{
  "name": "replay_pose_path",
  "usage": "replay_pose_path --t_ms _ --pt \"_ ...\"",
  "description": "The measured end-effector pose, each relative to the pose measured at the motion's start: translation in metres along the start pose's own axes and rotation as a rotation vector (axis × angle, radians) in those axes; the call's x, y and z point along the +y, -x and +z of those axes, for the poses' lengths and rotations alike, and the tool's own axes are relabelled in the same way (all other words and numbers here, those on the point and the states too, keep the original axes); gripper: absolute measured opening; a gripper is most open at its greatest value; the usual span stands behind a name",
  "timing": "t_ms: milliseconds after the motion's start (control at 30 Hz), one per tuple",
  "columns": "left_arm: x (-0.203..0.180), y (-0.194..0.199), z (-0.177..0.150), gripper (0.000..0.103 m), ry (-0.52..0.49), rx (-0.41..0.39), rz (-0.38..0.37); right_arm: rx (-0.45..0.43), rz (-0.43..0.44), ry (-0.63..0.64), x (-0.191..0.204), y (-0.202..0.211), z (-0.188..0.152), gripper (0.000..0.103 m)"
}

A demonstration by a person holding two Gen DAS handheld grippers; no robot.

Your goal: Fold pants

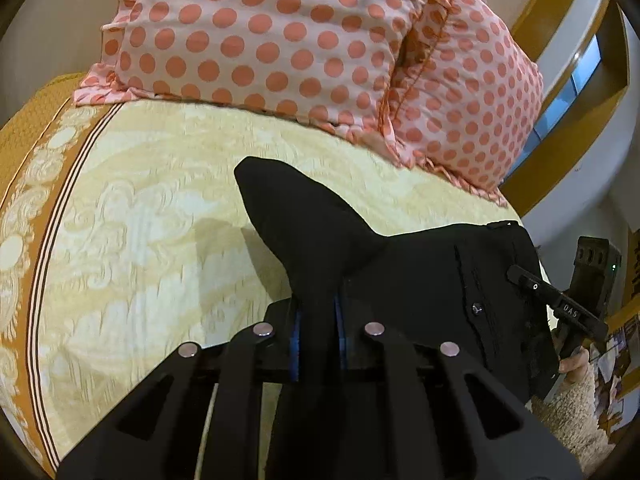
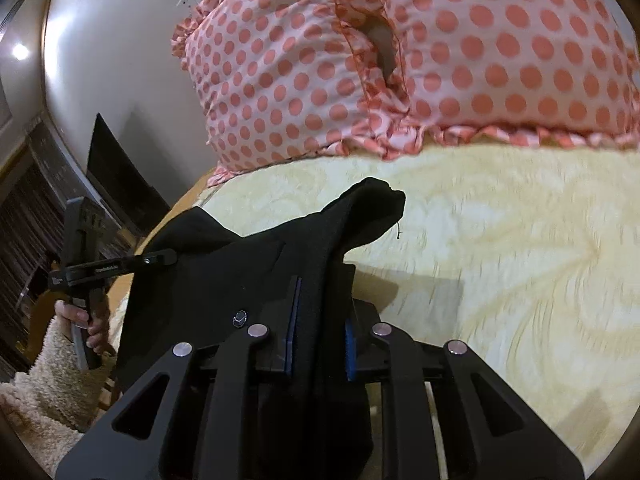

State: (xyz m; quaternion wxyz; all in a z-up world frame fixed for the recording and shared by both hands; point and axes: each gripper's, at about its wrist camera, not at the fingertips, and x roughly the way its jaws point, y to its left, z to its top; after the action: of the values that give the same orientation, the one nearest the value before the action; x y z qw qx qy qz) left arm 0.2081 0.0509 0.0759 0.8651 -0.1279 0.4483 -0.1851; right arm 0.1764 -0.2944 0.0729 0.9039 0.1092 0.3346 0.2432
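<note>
Black pants (image 1: 432, 280) hang above the yellow bed (image 1: 160, 208), held up by both grippers. Left gripper (image 1: 316, 340) jaws pinch one bunch of cloth; right gripper (image 2: 320, 344) jaws pinch another. Spotted pillows (image 2: 480, 60) sit behind.

My left tool (image 1: 316, 332) is clamped on a fold of the black pants (image 1: 420, 280), a peak of cloth standing up past its blue pads. The pants hang above the bed (image 1: 160, 208) near its right edge. My right tool (image 1: 560, 304) grips their far side. Two dotted pillows (image 1: 280, 40) lie along the bed's far edge.
</note>
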Motion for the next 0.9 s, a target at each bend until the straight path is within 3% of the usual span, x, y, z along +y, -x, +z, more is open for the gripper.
replay_pose_path --t_ms 133,267,333,467,533,600,667,733,767,833,867,900 --pt "-0.012 -0.006 0.039 0.012 -0.032 -0.061 0.024 -0.073 -0.043 0.054 -0.002 -0.002 0.035 0.017" --pt "-0.019 -0.024 0.083 0.012 -0.07 -0.142 0.062 -0.186 -0.074 0.029 -0.021 -0.007 0.072 0.017" --pt "-0.019 -0.042 0.096 0.013 -0.084 -0.145 0.091 -0.166 -0.105 -0.011 -0.038 -0.026 0.08 0.017" --pt "-0.005 -0.104 0.107 0.015 -0.062 -0.015 0.161 -0.029 -0.21 -0.093 -0.067 -0.07 0.074 0.017" --pt "0.005 -0.126 0.101 0.03 -0.032 0.015 0.2 0.003 -0.231 -0.155 -0.079 -0.079 0.066 0.018" --pt "0.012 -0.132 0.097 0.037 0.005 0.006 0.188 0.003 -0.239 -0.188 -0.083 -0.079 0.064 0.02" --pt "0.016 -0.13 0.098 0.041 0.035 0.005 0.177 0.014 -0.309 -0.176 -0.081 -0.077 0.065 0.035" --pt "0.014 -0.118 0.097 0.041 0.046 -0.009 0.187 0.009 -0.397 -0.153 -0.076 -0.069 0.065 0.057" --pt "0.01 -0.11 0.095 0.042 0.038 -0.03 0.206 -0.022 -0.462 -0.139 -0.071 -0.06 0.064 0.058" --pt "-0.001 -0.091 0.09 0.056 -0.002 -0.083 0.223 -0.119 -0.59 -0.083 -0.054 -0.034 0.062 0.058" --pt "-0.012 -0.077 0.083 0.061 -0.036 -0.116 0.212 -0.151 -0.612 -0.045 -0.045 -0.026 0.059 0.058" --pt "-0.02 -0.067 0.075 0.075 -0.064 -0.138 0.196 -0.17 -0.603 -0.005 -0.034 -0.021 0.058 0.058"
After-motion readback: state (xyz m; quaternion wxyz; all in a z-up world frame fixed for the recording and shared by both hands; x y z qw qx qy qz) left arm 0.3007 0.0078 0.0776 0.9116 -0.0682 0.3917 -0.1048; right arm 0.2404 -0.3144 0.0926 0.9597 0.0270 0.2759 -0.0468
